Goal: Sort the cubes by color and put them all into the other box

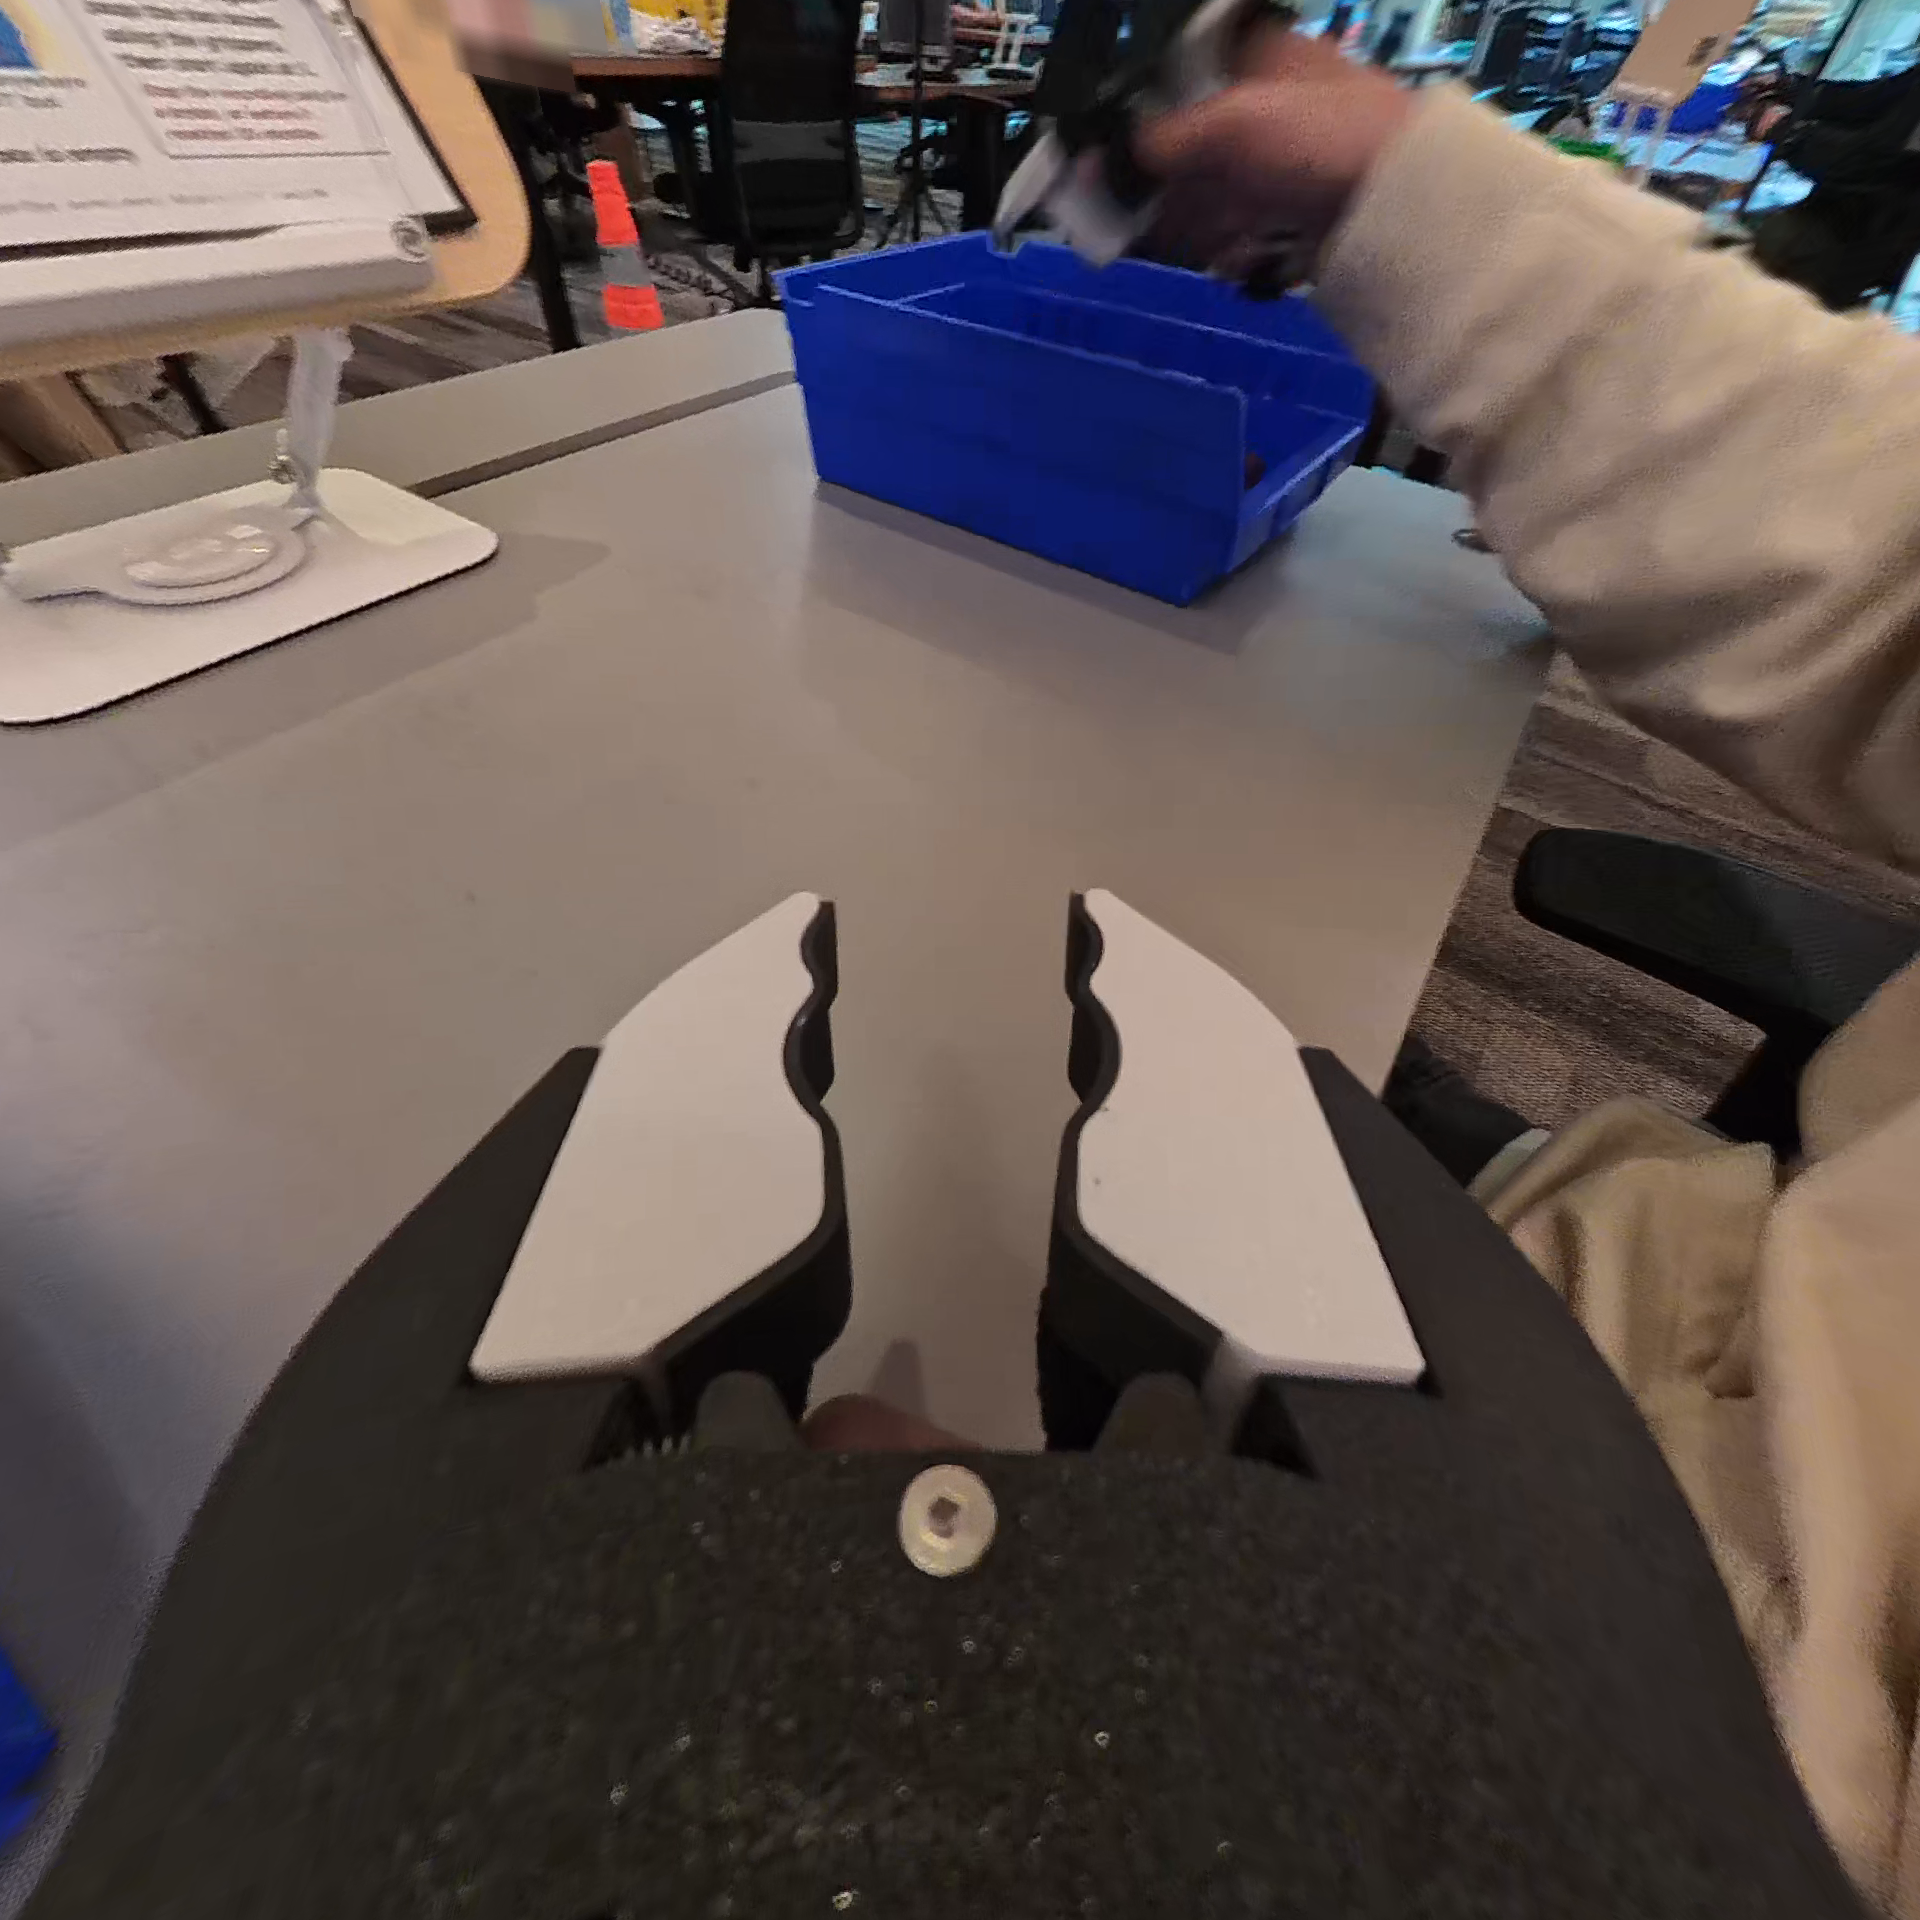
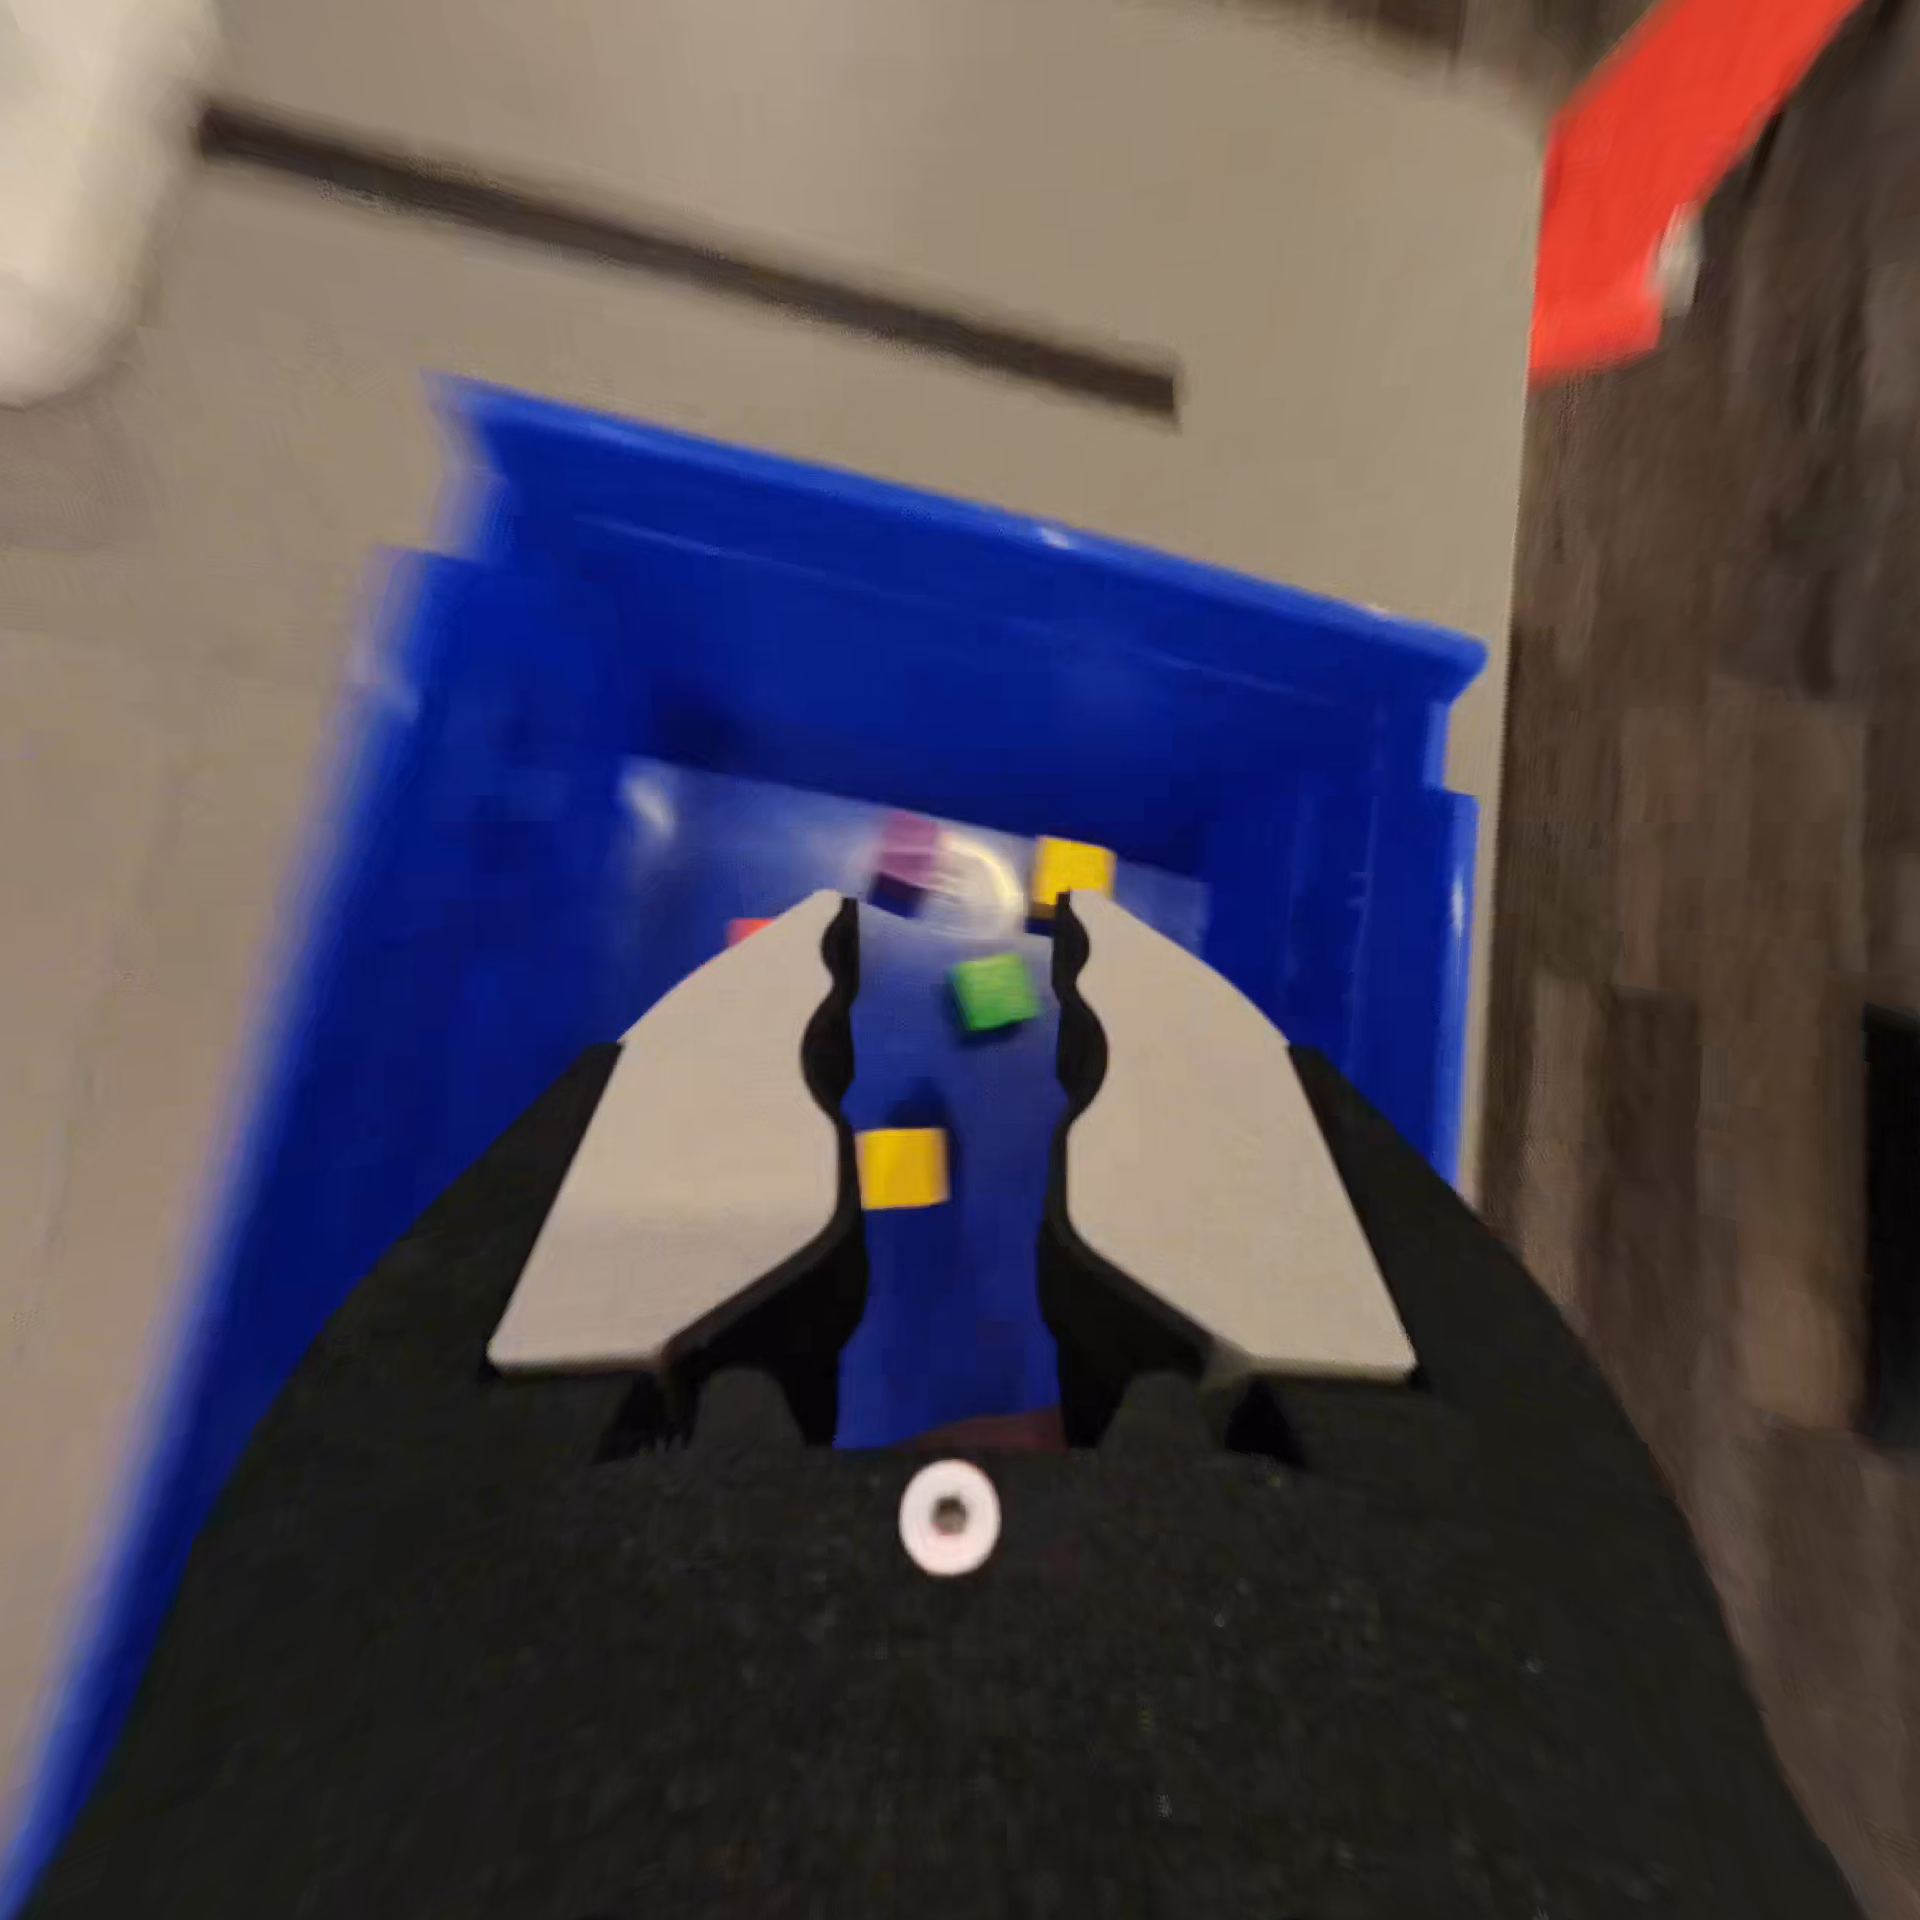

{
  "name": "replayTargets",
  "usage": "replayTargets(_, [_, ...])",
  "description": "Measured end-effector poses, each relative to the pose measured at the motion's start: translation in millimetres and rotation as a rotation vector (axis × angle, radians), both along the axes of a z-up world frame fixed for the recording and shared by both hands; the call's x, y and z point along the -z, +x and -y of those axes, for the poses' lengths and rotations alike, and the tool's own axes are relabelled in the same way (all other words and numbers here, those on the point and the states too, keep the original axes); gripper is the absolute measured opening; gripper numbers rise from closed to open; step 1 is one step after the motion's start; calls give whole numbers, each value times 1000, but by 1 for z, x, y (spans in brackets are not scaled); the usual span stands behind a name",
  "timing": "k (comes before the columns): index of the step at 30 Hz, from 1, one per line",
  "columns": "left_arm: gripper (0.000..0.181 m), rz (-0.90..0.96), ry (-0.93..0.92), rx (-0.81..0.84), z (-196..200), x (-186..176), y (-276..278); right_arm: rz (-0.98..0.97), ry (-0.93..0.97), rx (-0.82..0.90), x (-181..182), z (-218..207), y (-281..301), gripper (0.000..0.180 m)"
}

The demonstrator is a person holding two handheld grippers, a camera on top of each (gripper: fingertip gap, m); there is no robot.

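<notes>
The right gripper (image 2: pixel 951 914) hangs over the blue plastic bin (image 2: pixel 499 831), fingers parted and holding nothing, pointing down into it. Nearest, directly below the gap between the jaws, lies a small yellow cube (image 2: pixel 902 1168). Just beyond, toward the right finger, sits a small green cube (image 2: pixel 992 992). Farther along the bin floor are a second yellow cube (image 2: pixel 1075 868) and what looks like a purple one (image 2: pixel 909 836), though motion blur leaves that uncertain. The right gripper is clearly the nearer tool. The left gripper (image 1: pixel 951 909), also spread and empty, waits low over the bare grey tabletop (image 1: pixel 623 748), well short of the bin.
</notes>
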State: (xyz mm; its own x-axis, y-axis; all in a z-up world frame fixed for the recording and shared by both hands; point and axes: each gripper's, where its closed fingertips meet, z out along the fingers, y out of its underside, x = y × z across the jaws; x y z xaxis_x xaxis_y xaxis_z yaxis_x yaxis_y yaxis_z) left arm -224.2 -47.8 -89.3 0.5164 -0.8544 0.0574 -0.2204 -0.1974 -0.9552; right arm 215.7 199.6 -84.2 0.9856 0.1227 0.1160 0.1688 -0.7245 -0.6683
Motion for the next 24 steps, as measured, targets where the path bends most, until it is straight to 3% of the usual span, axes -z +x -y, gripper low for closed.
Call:
replayTargets(2, [42,-18,-3,-41,-7,1,-4,-186,260,-136,-45,47,-67,35])
replayTargets(4, [41,-28,-12,-56,-12,3,-5,-398,376,-326,-59,112,-148,35])
replayTargets(7, [42,-51,-34,-80,-18,9,-5,-745,320,-561,-36,204,-259,36])
replayTargets(9, [42,-73,-48,-104,-21,14,-7,-818,289,-609,-9,241,-300,38])
replayTargets(14, [45,-131,-38,-183,-29,11,-21,-753,267,-668,25,272,-335,35])
replayTargets(17, [43,-140,24,-318,-47,-20,-57,-680,273,-702,24,271,-334,36])
replayTargets(21, [42,-189,9,-648,-101,-61,-148,-706,282,-703,22,271,-330,35])
replayTargets(24, [52,-333,-105,-829,-161,-46,-213,-721,239,-719,34,273,-333,35])
